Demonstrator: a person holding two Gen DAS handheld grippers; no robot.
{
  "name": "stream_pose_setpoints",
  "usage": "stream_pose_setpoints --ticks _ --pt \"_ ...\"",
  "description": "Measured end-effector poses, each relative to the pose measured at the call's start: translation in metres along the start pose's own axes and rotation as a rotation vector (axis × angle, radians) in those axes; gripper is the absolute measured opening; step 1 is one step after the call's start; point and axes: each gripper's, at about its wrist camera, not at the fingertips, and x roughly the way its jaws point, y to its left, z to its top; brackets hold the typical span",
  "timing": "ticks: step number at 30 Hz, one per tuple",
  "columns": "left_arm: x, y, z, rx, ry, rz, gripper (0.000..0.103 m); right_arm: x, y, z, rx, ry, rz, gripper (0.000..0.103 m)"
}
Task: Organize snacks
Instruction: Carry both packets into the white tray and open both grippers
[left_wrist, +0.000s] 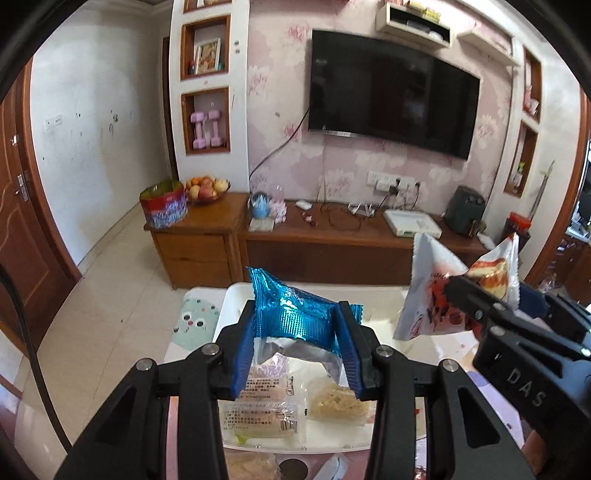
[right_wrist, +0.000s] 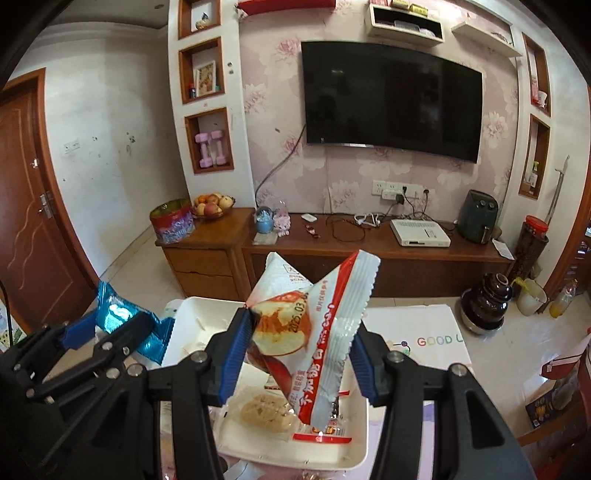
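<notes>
- A living room is seen: a dark television (right_wrist: 391, 99) is mounted on a floral wall above a long wooden cabinet (right_wrist: 369, 254), with a fruit bowl (right_wrist: 213, 206) at the cabinet's left end.
- Near the cameras, a white tray (right_wrist: 192, 317) is set on the surface, below both held packets.
- Three wrapped snacks can be counted in the tray in the left wrist view: two clear-wrapped bars (left_wrist: 264, 417) and one clear-wrapped pale biscuit (left_wrist: 338, 400). More may be hidden behind the grippers.
- Two packets are held in the air above the tray, one per gripper.
- The white and red packet (right_wrist: 317, 332) is pinched by the right gripper (right_wrist: 295, 354), whose pads are clamped on its lower half so that the wrapper is creased into a V.
- The blue foil packet (left_wrist: 295, 317) is clamped across its middle by the left gripper (left_wrist: 297, 350), with the foil buckled between the pads.
- Both packets are judged light, soft and air-filled, with slippery film; the contents could be crushed by a hard squeeze.
- A hold across the body, as now, or at a crimped end seal is judged safest.
</notes>
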Motion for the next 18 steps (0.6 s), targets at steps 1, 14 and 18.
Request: stream_pose_setpoints --ticks 1,14,18 --pt "0.008 0.000 -0.001 0.002 0.012 0.009 0.040 0.009 -0.002 -0.001 0.001 0.018 -0.004 0.052" --pt "0.073 0.018 -0.034 -0.030 0.194 0.093 0.094 0.073 0.006 -0.037 -0.011 0.199 -0.034 0.059" --pt "0.069 0.024 -0.048 -0.058 0.218 0.081 0.094 0.069 0.009 -0.046 -0.031 0.212 -0.038 0.061"
